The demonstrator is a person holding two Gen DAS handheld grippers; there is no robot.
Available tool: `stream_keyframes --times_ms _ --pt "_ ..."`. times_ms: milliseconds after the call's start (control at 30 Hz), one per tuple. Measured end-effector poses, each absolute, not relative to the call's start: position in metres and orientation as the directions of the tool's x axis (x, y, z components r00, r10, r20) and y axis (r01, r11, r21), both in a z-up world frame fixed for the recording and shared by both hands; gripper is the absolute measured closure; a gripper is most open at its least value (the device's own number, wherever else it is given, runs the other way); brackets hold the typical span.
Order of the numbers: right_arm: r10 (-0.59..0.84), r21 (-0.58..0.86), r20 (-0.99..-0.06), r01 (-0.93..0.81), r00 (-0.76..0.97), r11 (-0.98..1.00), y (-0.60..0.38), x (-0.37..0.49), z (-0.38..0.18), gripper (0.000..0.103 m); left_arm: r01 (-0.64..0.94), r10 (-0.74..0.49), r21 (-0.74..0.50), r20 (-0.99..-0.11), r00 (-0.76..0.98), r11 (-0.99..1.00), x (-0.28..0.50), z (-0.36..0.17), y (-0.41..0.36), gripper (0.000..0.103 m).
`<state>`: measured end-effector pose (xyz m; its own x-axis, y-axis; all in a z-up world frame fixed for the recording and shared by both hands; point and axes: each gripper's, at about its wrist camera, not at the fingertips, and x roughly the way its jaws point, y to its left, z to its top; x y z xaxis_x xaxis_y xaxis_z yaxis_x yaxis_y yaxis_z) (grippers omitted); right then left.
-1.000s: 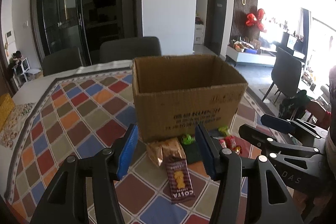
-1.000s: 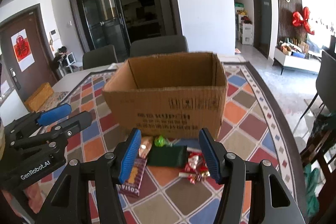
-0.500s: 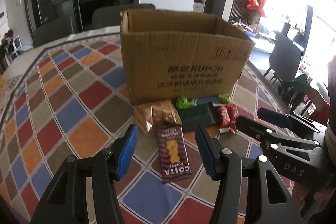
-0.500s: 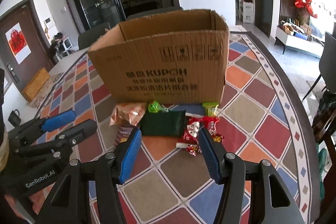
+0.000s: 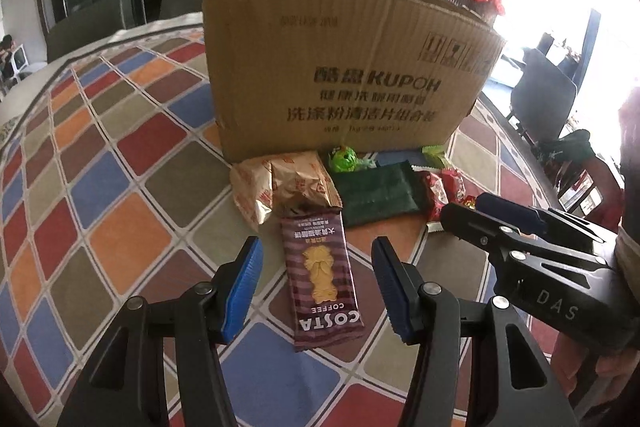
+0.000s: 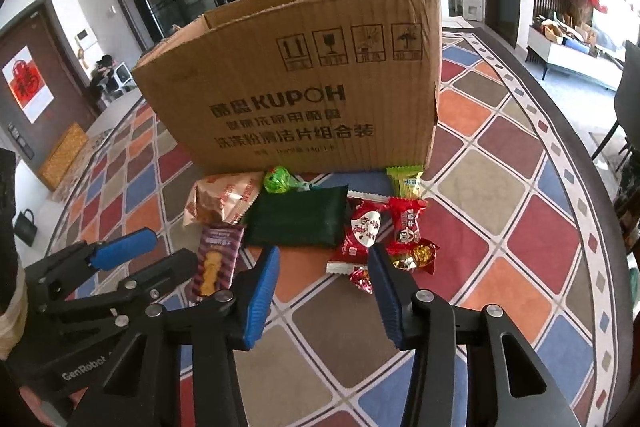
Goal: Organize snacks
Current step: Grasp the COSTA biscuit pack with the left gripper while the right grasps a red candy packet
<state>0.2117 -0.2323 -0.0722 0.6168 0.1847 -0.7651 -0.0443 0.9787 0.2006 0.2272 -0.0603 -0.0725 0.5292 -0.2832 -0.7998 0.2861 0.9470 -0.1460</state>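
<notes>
I see nothing packed yet: every snack lies on the tabletop against the cardboard box. My left claw gapes around the Costa biscuit bar; right claw is closing, empty.

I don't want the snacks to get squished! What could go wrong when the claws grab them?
1. The snacks lie crowded together. The right claw, closing with nothing between its jaws yet, could pinch the red packet and a small candy together.
2. The Costa bar, between the open left claw's fingers, has its far end tucked under the gold bag; lifting it may drag that bag.
3. The two claws are close and might bump.
</notes>
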Motion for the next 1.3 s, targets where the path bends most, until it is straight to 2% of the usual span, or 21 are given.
stream_keyframes --times_ms 800,933,1033,1300 --pt "0.173 0.208 -0.811 0.000 0.559 0.978 -0.235 0.243 -0.102 0.062 0.260 -0.267 -0.157 -0.842 0.469 0.953 0.253 -0.107 -0.073 0.049" --pt "0.168 0.205 -0.810 0.002 0.562 0.979 -0.237 0.245 -0.104 0.065 0.261 -0.266 -0.157 -0.845 0.464 0.953 0.256 -0.110 -0.075 0.053" --pt "0.161 0.200 -0.815 0.009 0.556 0.980 -0.238 0.247 -0.108 0.072 0.257 -0.266 -0.159 -0.845 0.464 0.953 0.257 -0.111 -0.074 0.058" --pt "0.164 0.216 -0.801 0.022 0.575 0.976 -0.246 0.242 -0.109 0.075 0.265 -0.269 -0.156 -0.840 0.471 0.952 0.255 -0.111 -0.073 0.063"
